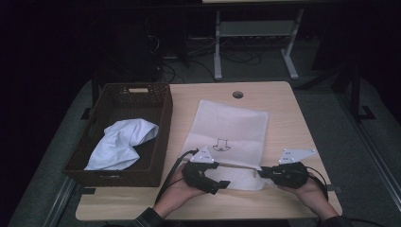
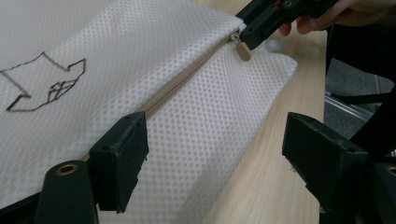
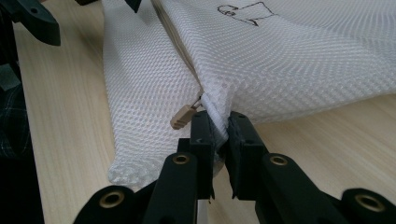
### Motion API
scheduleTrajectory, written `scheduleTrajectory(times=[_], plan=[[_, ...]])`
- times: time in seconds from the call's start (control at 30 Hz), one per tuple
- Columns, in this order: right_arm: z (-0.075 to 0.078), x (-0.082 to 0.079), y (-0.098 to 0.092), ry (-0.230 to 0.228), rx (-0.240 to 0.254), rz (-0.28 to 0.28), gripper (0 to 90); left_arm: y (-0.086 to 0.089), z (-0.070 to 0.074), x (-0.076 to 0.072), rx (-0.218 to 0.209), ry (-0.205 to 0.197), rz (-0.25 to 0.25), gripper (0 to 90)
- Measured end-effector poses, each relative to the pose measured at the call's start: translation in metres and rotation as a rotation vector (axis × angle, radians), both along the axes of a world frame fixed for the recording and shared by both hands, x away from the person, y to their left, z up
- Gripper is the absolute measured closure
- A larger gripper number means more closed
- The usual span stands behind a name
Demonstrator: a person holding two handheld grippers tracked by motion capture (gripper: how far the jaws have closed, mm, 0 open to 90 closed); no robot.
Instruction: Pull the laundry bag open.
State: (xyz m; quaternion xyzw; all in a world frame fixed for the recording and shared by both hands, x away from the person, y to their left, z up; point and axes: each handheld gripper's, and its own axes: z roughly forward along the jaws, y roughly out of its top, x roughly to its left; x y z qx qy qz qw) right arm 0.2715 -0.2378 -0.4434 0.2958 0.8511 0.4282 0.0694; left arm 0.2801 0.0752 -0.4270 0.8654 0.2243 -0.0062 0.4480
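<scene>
The white mesh laundry bag [image 1: 229, 137] lies flat near the table's front edge, soft, light and floppy. The right hand-held gripper [image 3: 218, 135] pinches its mesh beside the zipper pull [image 3: 183, 116]; the left hand-held gripper [image 2: 212, 149] stands open over the zipper seam, a good place to hold.

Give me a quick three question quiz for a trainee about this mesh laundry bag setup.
1. True or false: the right tool is clamped on the mesh bag beside the zipper pull.
2. Where does the white cloth lie? A) on the bag B) in the wicker basket C) on the floor
3. Fill in: the left tool has its jaws ____, with the bag's near edge between them.

Key: 1 true; 2 B; 3 open
</scene>
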Motion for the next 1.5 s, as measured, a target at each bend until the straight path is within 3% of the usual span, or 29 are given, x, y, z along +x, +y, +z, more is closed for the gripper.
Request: scheduleTrajectory(times=[0.43,0.7,0.9,1.5], plan=[[0.004,-0.004,0.010,-0.013,0.007,0.010,80.7,-0.031,0.002,-0.005,-0.027,0.011,-0.075,40.5],[0.005,-0.005,0.010,-0.015,0.015,0.012,80.7,-0.050,-0.002,-0.005,-0.013,0.020,-0.111,48.2],[0.005,-0.006,0.009,-0.012,0.028,0.010,80.8,-0.062,-0.006,-0.004,0.020,0.019,-0.109,52.9],[0.006,-0.009,0.009,0.000,0.052,0.005,81.2,-0.076,-0.013,0.005,0.032,0.007,-0.084,67.7]])
